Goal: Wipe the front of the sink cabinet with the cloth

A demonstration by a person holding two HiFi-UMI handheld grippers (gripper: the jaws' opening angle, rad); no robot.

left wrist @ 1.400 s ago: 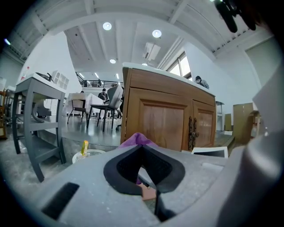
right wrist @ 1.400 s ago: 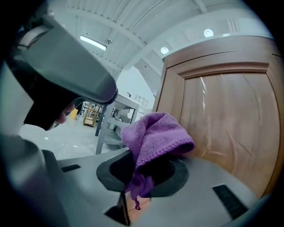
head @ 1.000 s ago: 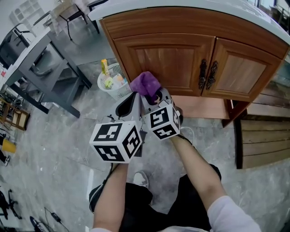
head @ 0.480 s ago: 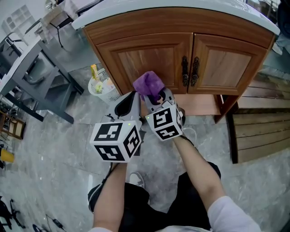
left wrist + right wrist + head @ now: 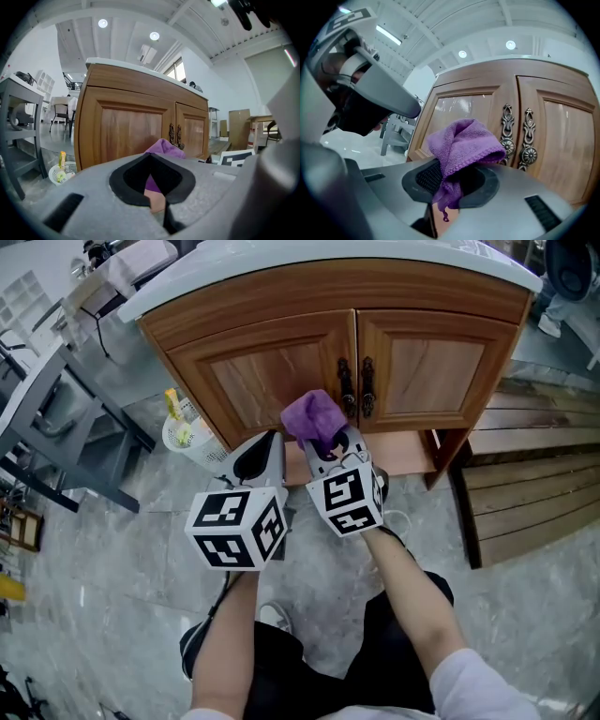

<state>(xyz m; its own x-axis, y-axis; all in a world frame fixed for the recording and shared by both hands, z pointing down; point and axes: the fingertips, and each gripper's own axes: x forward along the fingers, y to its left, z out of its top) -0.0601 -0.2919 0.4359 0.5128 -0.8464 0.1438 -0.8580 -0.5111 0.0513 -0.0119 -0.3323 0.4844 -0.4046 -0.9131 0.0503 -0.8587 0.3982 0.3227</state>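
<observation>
Head view: a person stands facing the cabinet [image 5: 422, 296], arms stretched forward, one claw in each hand.
Table: grey [image 5: 56, 418], far left, well apart from the cabinet.
Basket: white [image 5: 186, 435], on the floor just beside the cabinet's left corner, with bottles inside.
Left claw: [image 5: 260, 457] low in front of the left door [image 5: 267, 381], apart from the wood. The left gripper view shows its jaws together at the tips with nothing between them.
Cloth: purple [image 5: 312, 416], bunched, standing up out of the right claw in front of the left door's lower right part, just left of the handles. Whether it touches the wood cannot be told.
Right claw: [image 5: 328, 442] just beside the left claw, its jaws clamped on the cloth's lower fold, with a short tail of cloth hanging below them.
Handles: two dark ornate pulls [image 5: 343, 388], side by side where the doors meet.
Right door: [image 5: 436, 371] closed.
Planks: wooden [image 5: 534, 493], on the floor right of the cabinet.
</observation>
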